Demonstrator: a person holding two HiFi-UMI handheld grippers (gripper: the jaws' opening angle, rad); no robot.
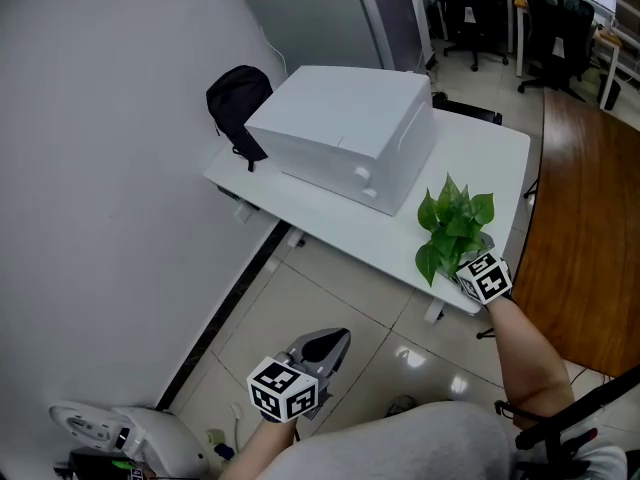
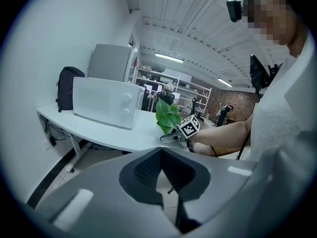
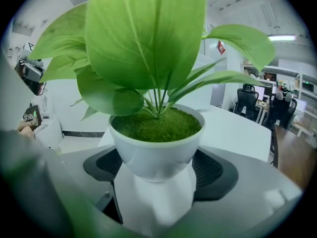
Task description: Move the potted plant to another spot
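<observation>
Right gripper (image 3: 157, 175) clamps the narrow white base of the potted plant (image 1: 452, 223) at the near right edge of the tabletop (image 1: 340, 218). With bowl and leaves high above that hold, a quick swing could tilt the pot loose.

Cannot follow, in the right gripper view, the upper leaves of the potted plant (image 3: 148, 58) past the top edge or the bottom of its pot between the pads of the right gripper (image 3: 156, 158), nor find, in the head view, that pot under the foliage or those jaws behind the marker cube (image 1: 484, 276).
</observation>
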